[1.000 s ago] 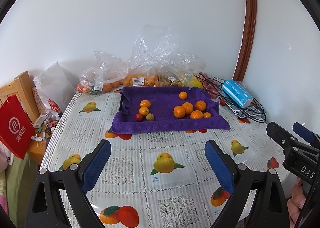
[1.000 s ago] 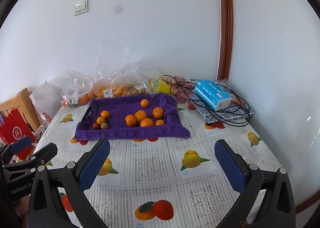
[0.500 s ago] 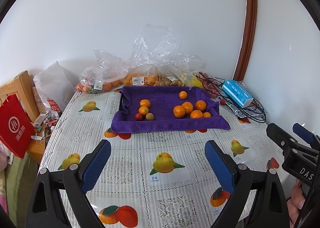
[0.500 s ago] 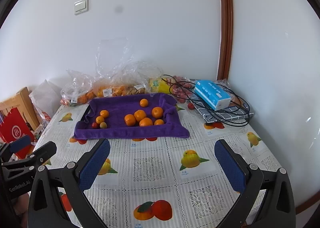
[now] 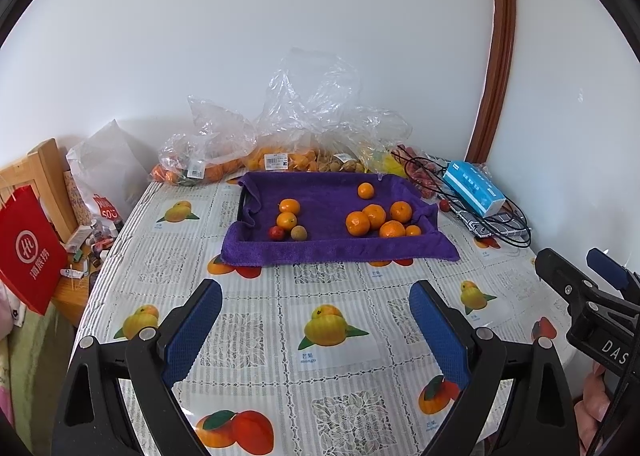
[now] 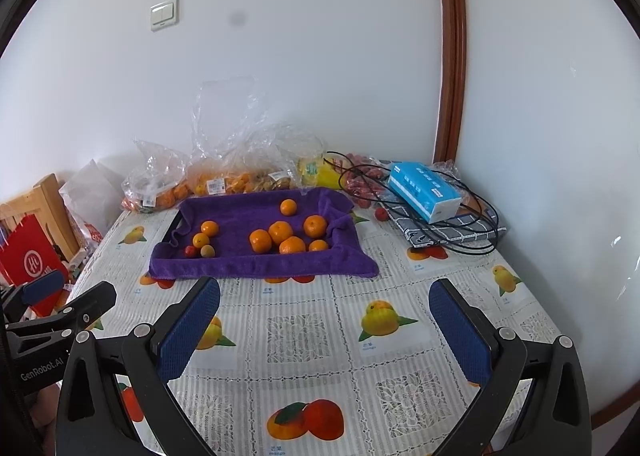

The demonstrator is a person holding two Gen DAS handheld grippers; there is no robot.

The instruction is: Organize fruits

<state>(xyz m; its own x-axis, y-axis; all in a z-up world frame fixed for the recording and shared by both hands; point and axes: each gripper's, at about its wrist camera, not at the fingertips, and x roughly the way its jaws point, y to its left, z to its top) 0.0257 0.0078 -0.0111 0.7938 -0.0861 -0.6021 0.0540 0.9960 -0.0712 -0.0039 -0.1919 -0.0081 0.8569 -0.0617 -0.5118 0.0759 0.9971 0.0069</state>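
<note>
Fruits sit on the purple towel (image 5: 320, 248) at the far side of the surface (image 5: 280, 296): a cluster of oranges (image 5: 376, 218) toward the right, two more oranges (image 5: 288, 213) with a small red fruit (image 5: 276, 232) and a tan one (image 5: 299, 233) on the left. My left gripper (image 5: 316, 320) and right gripper (image 6: 324, 320) both hover near me, jaws wide, holding nothing. Bagged fruit (image 6: 224, 184) is piled behind the towel, by the wall.
</note>
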